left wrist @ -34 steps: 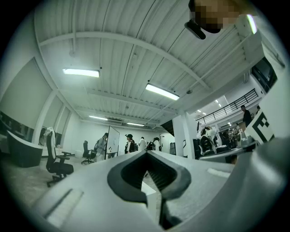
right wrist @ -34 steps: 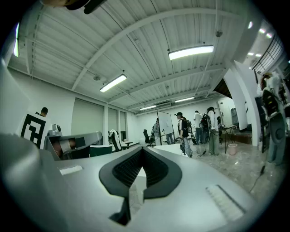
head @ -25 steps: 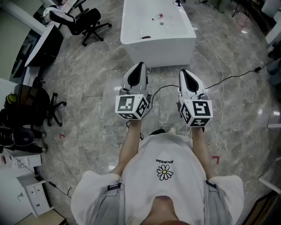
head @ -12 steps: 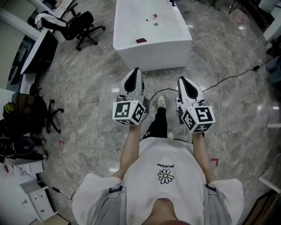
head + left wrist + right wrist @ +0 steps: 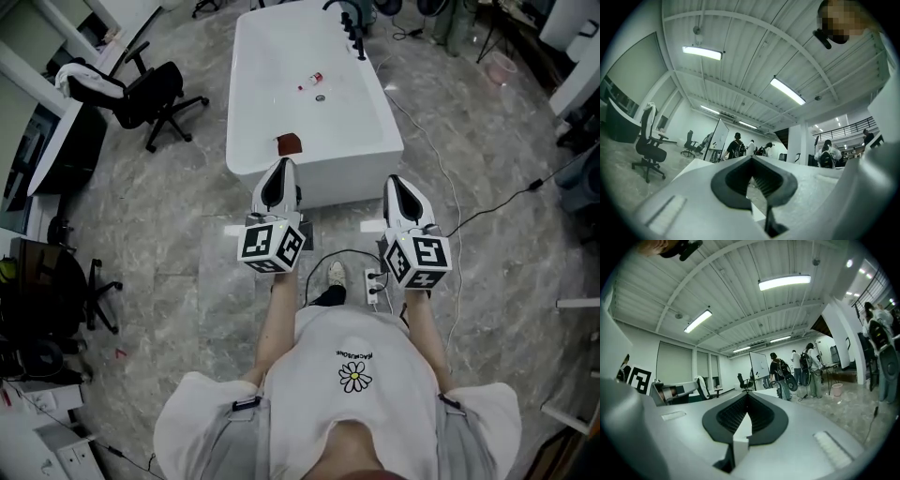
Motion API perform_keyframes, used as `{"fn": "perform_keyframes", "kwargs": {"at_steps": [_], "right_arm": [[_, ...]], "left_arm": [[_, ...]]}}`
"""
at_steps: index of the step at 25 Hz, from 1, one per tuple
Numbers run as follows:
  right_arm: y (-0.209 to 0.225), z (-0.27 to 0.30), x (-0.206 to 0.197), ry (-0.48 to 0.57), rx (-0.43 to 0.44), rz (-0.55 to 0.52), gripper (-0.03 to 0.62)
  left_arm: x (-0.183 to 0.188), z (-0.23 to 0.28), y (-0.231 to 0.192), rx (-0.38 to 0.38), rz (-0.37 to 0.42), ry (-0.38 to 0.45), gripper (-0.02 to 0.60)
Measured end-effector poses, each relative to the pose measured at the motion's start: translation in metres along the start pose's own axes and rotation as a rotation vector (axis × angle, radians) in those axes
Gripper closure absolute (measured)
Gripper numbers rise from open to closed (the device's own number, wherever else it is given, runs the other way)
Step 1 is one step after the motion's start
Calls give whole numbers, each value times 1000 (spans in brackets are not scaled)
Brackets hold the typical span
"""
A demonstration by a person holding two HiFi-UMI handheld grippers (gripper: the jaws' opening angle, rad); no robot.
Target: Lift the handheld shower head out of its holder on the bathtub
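A person stands on a grey marble floor facing the near end of a white freestanding bathtub, with a grey two-jaw gripper in each hand. The handheld shower head is a small dark fixture at the tub's far rim, sitting with the tap, well apart from both grippers. It is too small here to make out its holder.

It is probably rigid, smooth and fairly light, and may be slippery if wet. Any attached hose would likely drag as it lifts. The slim handle below the head looks the best place to take hold, rather than the wide face.

The left gripper points at the tub's near wall, its jaws pressed together with nothing between the ribbed dark pads. The right gripper is level beside it, jaws likewise closed and empty. Neither touches the tub.

A small reddish-brown block rests on the near rim.
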State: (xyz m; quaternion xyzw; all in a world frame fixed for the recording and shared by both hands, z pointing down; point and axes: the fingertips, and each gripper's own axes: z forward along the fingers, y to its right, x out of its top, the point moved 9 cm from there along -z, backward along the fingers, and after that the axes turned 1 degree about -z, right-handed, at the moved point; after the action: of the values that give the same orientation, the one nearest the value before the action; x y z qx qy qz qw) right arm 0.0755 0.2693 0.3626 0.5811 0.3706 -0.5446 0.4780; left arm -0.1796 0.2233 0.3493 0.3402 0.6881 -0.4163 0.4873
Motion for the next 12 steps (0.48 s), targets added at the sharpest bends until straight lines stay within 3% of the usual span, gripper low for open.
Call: {"fn": "perform_keyframes", "kwargs": {"at_steps": [6, 12], "right_arm": [[21, 95, 26, 45, -80, -45, 569], [42, 151, 28, 38, -51, -47, 569]], "left_arm": [[11, 90, -40, -47, 36, -2, 581], [6, 137, -55, -48, 42, -16, 581]]}}
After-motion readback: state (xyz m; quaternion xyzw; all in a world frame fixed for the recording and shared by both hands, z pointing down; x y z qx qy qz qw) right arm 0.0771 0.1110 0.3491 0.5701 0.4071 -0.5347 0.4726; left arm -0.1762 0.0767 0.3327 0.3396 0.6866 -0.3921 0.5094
